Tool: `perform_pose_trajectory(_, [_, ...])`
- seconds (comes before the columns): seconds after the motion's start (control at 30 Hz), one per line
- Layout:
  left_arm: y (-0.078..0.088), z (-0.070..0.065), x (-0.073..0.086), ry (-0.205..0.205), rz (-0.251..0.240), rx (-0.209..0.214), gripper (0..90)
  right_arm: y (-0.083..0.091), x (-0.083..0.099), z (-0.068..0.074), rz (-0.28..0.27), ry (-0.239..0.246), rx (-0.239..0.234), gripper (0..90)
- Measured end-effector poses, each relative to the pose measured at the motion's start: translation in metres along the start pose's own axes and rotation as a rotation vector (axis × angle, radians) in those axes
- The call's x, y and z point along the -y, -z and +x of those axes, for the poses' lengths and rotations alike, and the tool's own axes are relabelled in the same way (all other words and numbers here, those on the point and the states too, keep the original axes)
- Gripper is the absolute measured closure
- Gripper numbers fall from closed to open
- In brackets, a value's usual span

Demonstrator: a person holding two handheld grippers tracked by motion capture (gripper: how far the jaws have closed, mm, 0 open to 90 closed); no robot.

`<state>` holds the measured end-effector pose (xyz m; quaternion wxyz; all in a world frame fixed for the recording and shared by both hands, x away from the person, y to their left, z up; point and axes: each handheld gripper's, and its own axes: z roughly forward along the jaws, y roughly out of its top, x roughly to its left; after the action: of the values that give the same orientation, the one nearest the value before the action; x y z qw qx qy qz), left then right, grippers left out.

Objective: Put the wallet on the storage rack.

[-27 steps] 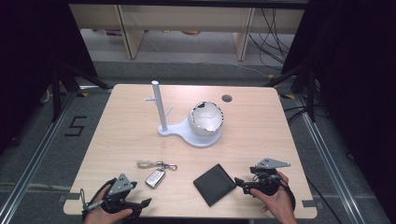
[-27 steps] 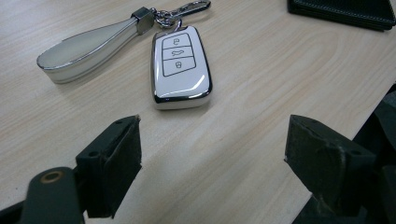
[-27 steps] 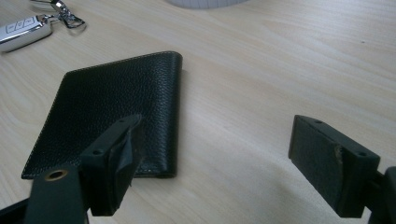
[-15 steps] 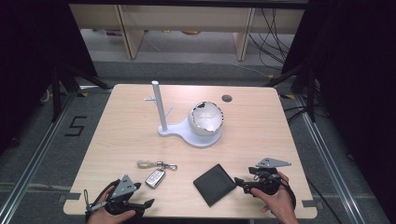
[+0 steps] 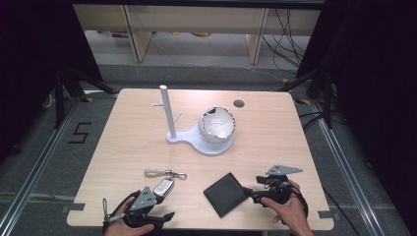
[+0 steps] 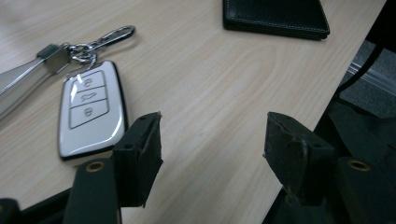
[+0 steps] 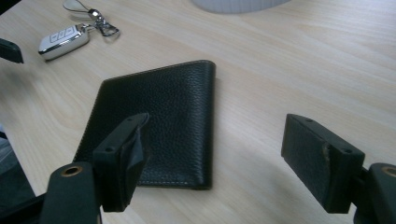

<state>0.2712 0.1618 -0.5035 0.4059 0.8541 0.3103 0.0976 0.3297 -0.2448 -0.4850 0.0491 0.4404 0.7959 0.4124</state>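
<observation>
1. Pale wood is the stage: the table (image 5: 128, 147) stretches wide, with both of the person's hands coming in at its near edge.
2. Towards the far side stands a white stand (image 5: 169, 115), an upright post on a flat base, and a white bowl (image 5: 216, 124) with a dark rim sits on that same base just beside the post.
3. Down at the near right lies a black leather wallet (image 5: 225, 194), flat on the table and turned at an angle; the right gripper view shows its pebbled grain and pale stitching (image 7: 159, 126).
4. Right beside the wallet's edge comes the right gripper (image 5: 252, 193), held low in the person's right hand, its fingers spread wide. In its own view (image 7: 212, 158) one finger hangs over the wallet's near corner and the other over bare wood; nothing is gripped.
5. Over at the near left corner, the left gripper (image 5: 164, 216) sits in the left hand, fingers open and empty, bare table between them (image 6: 212, 147).
6. Smallest of the lot: a white car key (image 5: 163, 186) with a metal clasp and strap, lying flat just ahead of the left gripper and well apart from the wallet. In the left gripper view the key (image 6: 88, 112) lies just beside one finger, outside the gap.
</observation>
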Motion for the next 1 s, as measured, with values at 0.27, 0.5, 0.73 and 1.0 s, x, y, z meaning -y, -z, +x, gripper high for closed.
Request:
perform_pose_trajectory(0.27, [-0.023, -0.018, -0.016, -0.107, 0.003, 0.075, 63.4, -0.009, -0.006, 0.003, 0.012, 0.020, -0.029, 27.1])
perform_pose_trajectory(0.5, [-0.056, -0.036, -0.037, -0.165, -0.032, 0.155, 77.2, -0.021, -0.009, 0.002, 0.048, -0.009, -0.055, 30.2])
perform_pose_trajectory(0.73, [-0.077, -0.042, -0.048, -0.187, -0.025, 0.192, 84.5, -0.025, -0.011, 0.001, 0.050, 0.010, -0.052, 32.3])
perform_pose_trajectory(1.0, [-0.085, -0.043, -0.055, -0.187, -0.029, 0.164, 86.4, -0.032, -0.014, 0.001, 0.065, -0.007, -0.067, 33.9])
